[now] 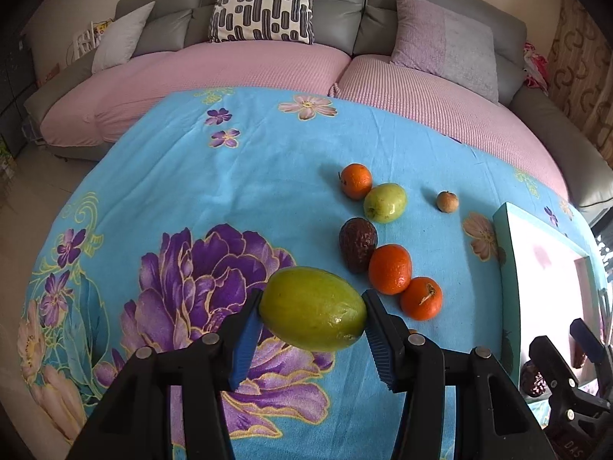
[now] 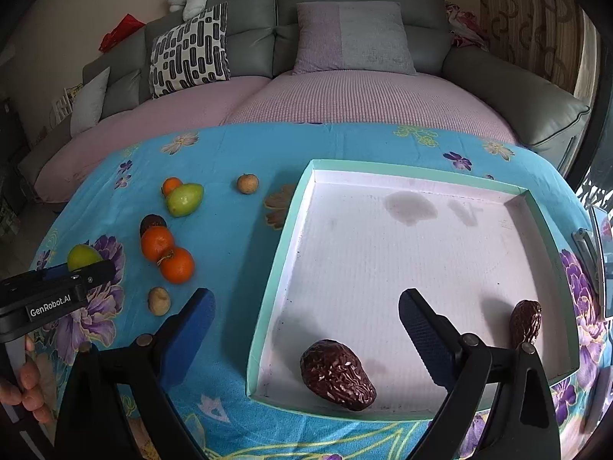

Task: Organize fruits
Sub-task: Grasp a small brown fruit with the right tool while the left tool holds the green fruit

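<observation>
My left gripper (image 1: 312,312) is shut on a large green fruit (image 1: 312,308), held above the blue flowered cloth. In the right wrist view that green fruit (image 2: 82,256) shows just past the left gripper's black body (image 2: 57,287). Beyond it lie three oranges (image 1: 390,268), a dark wrinkled avocado (image 1: 357,243), a smaller green fruit (image 1: 384,202) and a small brown fruit (image 1: 447,201). My right gripper (image 2: 306,318) stands open over the near left corner of the teal-rimmed white tray (image 2: 283,237). Two dark avocados (image 2: 337,373) (image 2: 525,324) lie in the tray.
A small brown fruit (image 2: 159,301) lies on the cloth near the right gripper's left finger. A hand (image 2: 23,383) holds the left gripper's grip. A grey sofa with pink covers and cushions (image 2: 345,99) runs behind the table.
</observation>
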Motion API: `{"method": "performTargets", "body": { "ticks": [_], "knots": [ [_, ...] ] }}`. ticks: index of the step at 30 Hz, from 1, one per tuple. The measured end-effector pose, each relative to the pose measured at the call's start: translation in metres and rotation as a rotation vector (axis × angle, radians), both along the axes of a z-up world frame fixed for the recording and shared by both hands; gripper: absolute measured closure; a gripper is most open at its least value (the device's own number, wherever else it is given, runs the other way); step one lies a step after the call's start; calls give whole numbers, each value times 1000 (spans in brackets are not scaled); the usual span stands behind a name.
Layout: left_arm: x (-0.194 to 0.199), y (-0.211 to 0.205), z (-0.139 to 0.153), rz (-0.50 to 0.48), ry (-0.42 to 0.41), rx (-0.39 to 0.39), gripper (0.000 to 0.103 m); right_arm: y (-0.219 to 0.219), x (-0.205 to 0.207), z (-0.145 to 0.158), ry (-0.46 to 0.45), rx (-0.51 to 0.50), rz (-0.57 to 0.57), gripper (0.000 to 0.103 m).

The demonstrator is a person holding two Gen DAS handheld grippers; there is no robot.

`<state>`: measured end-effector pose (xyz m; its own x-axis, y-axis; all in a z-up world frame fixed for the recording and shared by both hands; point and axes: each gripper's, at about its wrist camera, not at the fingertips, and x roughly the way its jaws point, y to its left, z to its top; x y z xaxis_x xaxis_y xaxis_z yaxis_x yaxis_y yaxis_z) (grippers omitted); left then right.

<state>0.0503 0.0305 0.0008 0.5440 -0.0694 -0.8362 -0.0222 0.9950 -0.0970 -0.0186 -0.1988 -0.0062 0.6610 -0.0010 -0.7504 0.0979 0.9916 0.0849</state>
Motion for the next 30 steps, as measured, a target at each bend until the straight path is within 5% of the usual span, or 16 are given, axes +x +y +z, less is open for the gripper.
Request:
{"method": "performTargets", "body": {
  "ticks": [15,23,30],
  "knots": [
    [4,48,-4,155,12,-31,49,56,19,-2,-68,-45,169,8],
    [6,48,-5,143,23,-35,49,85,31,-10,-35,-29,246,38],
    [7,46,-8,132,38,-38,49,109,41,-32,40,-41,304,51]
  ]
}}
